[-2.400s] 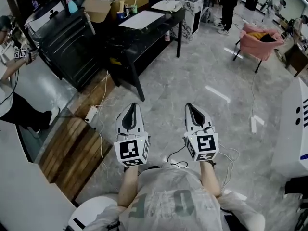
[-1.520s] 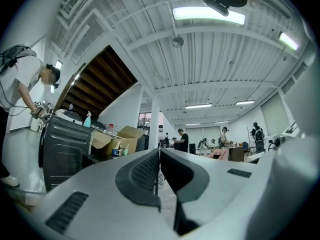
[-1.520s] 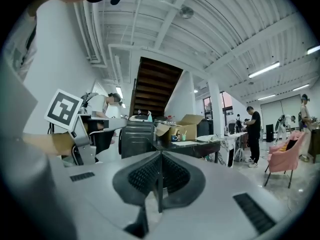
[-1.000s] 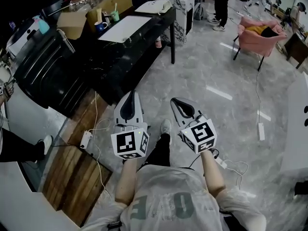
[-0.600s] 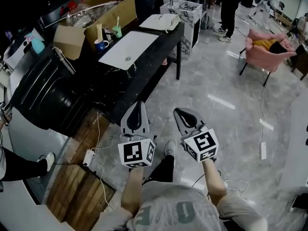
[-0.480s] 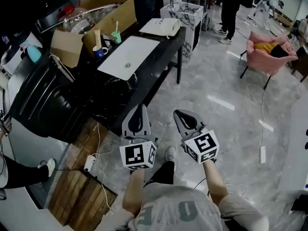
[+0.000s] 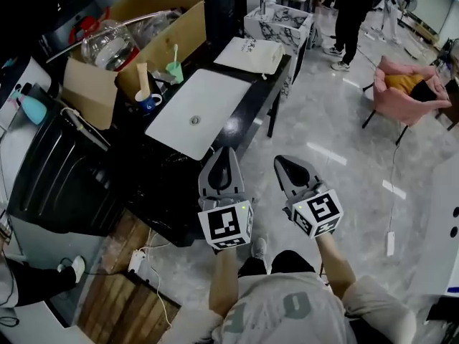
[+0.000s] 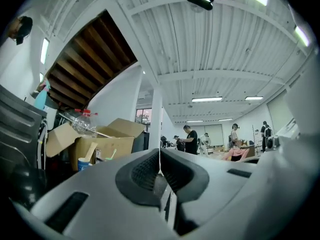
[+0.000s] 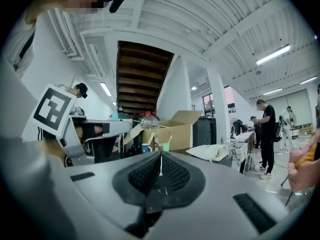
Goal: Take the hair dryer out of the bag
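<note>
The left gripper (image 7: pixel 225 156) is held level over the near edge of the black table (image 7: pixel 161 185), its jaws clenched together with nothing between them, as the left gripper view shows by the closed seam of the pads. The right gripper (image 7: pixel 282 162) sits just beside it, over the grey floor (image 7: pixel 337 131) off the table's right edge, and its jaws are likewise pressed shut and empty. The white bag (image 7: pixel 251 54) lies flat at the far end of the table, well apart from both grippers; the hair dryer itself cannot be made out in any view. Between the bag and the grippers a white mat (image 7: pixel 197 113) covers the middle of the table. Along the table's left edge stands an open cardboard box (image 7: pixel 168 31) with a clear plastic bottle (image 7: pixel 107 45) lying on top of it, and in front of the box are a blue mug (image 7: pixel 147 102) and a green cup (image 7: pixel 174 70). Beyond the table a person in dark clothes (image 7: pixel 355 13) stands on the floor, near a pink armchair (image 7: pixel 409 95)
</note>
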{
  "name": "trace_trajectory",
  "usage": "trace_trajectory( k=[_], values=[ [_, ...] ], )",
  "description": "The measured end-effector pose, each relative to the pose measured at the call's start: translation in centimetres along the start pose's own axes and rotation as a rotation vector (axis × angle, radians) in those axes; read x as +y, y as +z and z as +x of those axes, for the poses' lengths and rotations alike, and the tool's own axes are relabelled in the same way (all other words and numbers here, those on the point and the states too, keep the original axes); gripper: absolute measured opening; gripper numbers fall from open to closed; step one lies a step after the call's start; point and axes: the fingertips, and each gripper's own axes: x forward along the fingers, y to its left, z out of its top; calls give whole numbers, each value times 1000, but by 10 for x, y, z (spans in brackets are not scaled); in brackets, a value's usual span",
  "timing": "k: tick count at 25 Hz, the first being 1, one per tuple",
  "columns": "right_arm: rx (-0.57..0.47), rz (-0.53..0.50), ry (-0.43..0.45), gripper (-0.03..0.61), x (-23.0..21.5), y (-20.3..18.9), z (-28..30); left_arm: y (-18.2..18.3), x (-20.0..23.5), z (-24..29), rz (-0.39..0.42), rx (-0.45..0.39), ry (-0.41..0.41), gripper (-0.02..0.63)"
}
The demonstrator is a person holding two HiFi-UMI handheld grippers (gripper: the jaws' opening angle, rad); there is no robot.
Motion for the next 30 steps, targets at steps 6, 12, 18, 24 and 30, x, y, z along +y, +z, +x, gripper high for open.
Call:
trace_trajectory(
  k=[6,12,18,24,30],
  values=[
    [14,-50,28,31,-2,9,41,11,20,13,-14,-34,-13,31],
    [-39,-51,-6,31,-5,13,42,0,27,11,9,-26,-13,32],
    [-70,14,-61,32,-27,15,32,-3,21,21,-12,-29,20,32],
    [-83,34,-96,31,-47,18,30,-1,21,33,-34,-25,35,32],
    [-98,23,-88,31,-55,20,34,2,17,41,-31,-35,40,32]
  ],
)
